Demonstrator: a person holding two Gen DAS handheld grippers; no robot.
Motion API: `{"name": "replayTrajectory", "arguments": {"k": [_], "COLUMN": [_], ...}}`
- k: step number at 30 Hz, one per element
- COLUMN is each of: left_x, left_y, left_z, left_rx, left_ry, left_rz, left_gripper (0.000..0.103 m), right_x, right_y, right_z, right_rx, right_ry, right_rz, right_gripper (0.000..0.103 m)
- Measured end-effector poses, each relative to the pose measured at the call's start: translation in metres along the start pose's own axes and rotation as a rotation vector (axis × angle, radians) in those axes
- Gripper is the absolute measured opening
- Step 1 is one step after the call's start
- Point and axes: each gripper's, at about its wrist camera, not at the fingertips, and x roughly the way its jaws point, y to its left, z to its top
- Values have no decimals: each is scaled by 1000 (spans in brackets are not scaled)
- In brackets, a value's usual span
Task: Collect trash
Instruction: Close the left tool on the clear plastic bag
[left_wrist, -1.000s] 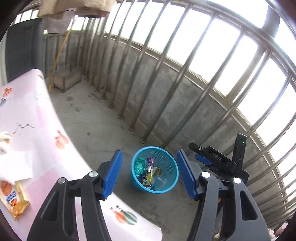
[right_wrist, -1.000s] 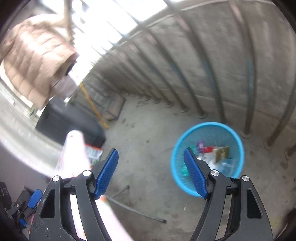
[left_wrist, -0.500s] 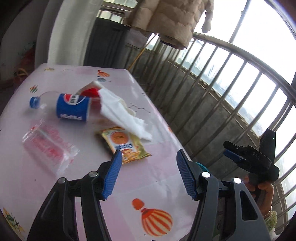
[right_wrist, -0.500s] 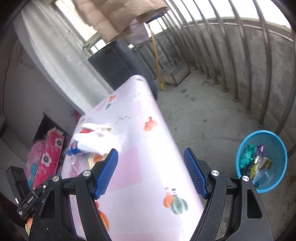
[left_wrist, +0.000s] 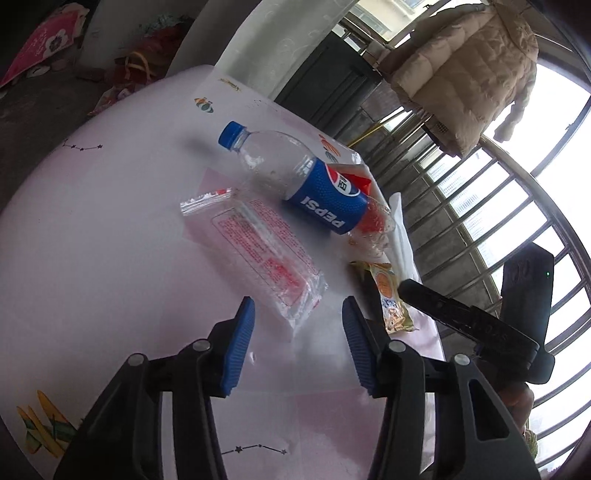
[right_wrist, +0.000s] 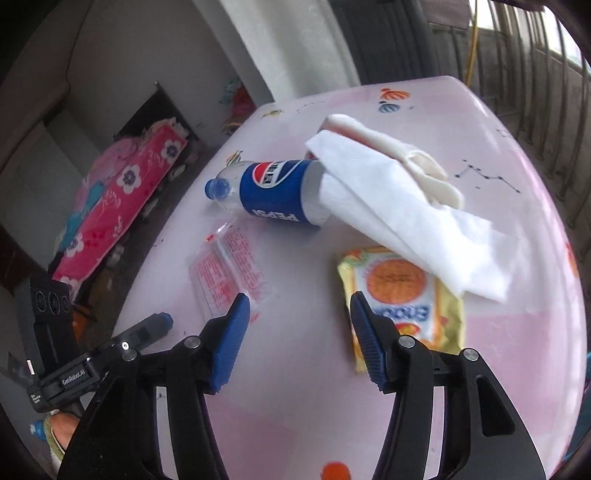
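Your left gripper (left_wrist: 297, 328) and right gripper (right_wrist: 299, 332) are closing on nothing — plastic bag (left_wrist: 258, 254) mid-frame, snack packet (right_wrist: 402, 295) right.

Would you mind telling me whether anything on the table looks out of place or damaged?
The Pepsi bottle lies on its side, its base under a white tissue. Otherwise only loose wrappers on the table.

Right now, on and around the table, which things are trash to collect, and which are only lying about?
Trash to collect:
Pepsi bottle
clear plastic bag with red print
yellow snack packet
white paper napkin

Only lying about:
beige padded jacket
pink flowered cloth
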Motion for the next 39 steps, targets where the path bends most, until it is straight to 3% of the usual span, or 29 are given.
{"name": "replayTrajectory", "arguments": {"k": [6,11,13,18,28,39], "left_x": [20,33,35,39,26,-10], "left_y": [17,30,33,37,31,15], "left_z": [6,9,10,8,-8,-59], "left_rx": [-43,-108,-121,-159,-134,-99], "left_ry": [26,45,47,66,102,197], "left_rz": [-11,-59,-78,-132,-183,-355], "left_gripper": [39,26,22,12,9,9], "right_x": [45,66,63,58,39,-7], "right_y": [19,16,16,18,17,13], "right_z": [22,25,23,14,-9,-60], "right_rx": [-89,-97,-100,-72,-49,-22], "right_ry": [46,104,98,132,170,210], "right_rz": [-34,-58,-57,-10,12,42], "right_gripper": [49,32,31,16,7,5]}}
